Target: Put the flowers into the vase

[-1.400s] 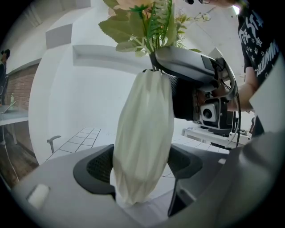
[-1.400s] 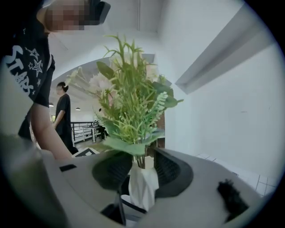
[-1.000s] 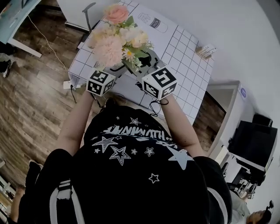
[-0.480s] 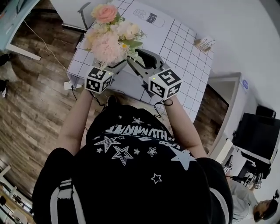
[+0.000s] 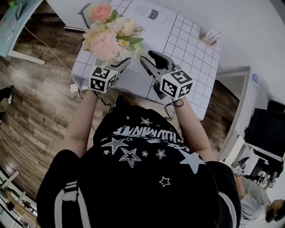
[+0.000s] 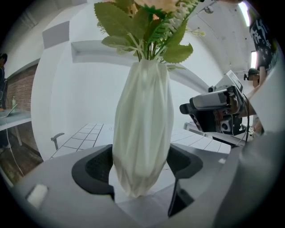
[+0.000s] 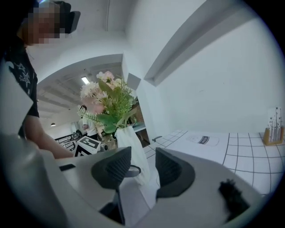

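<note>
A ribbed white vase point(image 6: 142, 133) stands upright between my left gripper's point(image 6: 141, 167) pads, which press on its lower body. Pink and cream flowers point(image 5: 109, 33) with green leaves point(image 6: 147, 26) fill its mouth. In the head view my left gripper point(image 5: 116, 62) sits under the bouquet, which hides the vase. My right gripper point(image 5: 149, 60) hovers just right of the bouquet, jaws apart with nothing between them. From the right gripper view the vase point(image 7: 127, 138) and flowers point(image 7: 109, 100) show a little way beyond the right gripper point(image 7: 138, 171).
A white table with a black grid point(image 5: 191, 49) lies below both grippers. A printed paper sheet point(image 5: 153, 13) rests at its far side and a small wooden holder point(image 5: 210, 36) at the far right corner. Wooden floor runs along the left.
My right gripper has drawn away from the flower stems to the right and lower, rolling as it went. The left gripper keeps the vase where it was.
</note>
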`<state>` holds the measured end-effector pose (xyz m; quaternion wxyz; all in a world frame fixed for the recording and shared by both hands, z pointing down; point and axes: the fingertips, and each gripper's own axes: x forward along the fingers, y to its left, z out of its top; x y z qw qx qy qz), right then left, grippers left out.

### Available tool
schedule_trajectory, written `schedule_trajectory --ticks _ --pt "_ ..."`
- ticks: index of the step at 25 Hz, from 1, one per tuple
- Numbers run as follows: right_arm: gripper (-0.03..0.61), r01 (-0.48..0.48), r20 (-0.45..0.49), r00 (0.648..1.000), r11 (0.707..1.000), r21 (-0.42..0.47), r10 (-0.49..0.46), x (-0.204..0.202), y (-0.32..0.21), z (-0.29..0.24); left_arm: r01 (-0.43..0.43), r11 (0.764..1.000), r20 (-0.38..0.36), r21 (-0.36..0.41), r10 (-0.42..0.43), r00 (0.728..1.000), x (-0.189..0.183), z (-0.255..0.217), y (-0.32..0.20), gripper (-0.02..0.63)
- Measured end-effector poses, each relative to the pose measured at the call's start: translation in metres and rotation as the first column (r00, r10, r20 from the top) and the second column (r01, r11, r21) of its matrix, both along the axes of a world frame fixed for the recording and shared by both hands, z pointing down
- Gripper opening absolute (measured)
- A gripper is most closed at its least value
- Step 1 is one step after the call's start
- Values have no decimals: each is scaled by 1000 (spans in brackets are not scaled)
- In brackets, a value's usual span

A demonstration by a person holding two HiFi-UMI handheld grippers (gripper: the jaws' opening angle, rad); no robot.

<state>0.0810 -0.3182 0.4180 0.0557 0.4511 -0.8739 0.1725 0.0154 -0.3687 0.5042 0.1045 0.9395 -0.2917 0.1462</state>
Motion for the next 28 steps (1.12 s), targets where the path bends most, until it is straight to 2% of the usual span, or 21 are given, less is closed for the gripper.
schedule_trajectory --ticks 7,12,16,20,21,23,25,28 --pt "166 -74 2 997 997 -23 74 30 14 8 59 998 45 -17 -58 997 -15 16 1 449" --pt "166 -132 24 991 990 -53 133 63 34 16 163 985 38 -64 -161 986 -39 16 10 451" --pt "166 -230 45 971 971 -62 233 110 54 22 235 970 42 -62 -233 972 -57 8 28 448" --pt "161 -273 82 956 958 -90 281 149 80 32 277 959 49 -63 -274 960 -60 3 57 446" --pt "136 -281 90 953 955 -92 289 158 88 34 275 960 53 -59 -272 961 -59 0 66 445" --pt "41 -289 112 948 953 -95 299 173 102 38 271 961 55 -50 -269 962 -57 -10 83 440" --pt "35 -297 139 940 949 -105 310 189 116 43 288 957 35 -41 -287 957 -57 -23 99 433" --pt "21 -299 181 929 944 -143 322 209 136 56 353 934 -12 -45 -354 935 -61 -37 126 399"
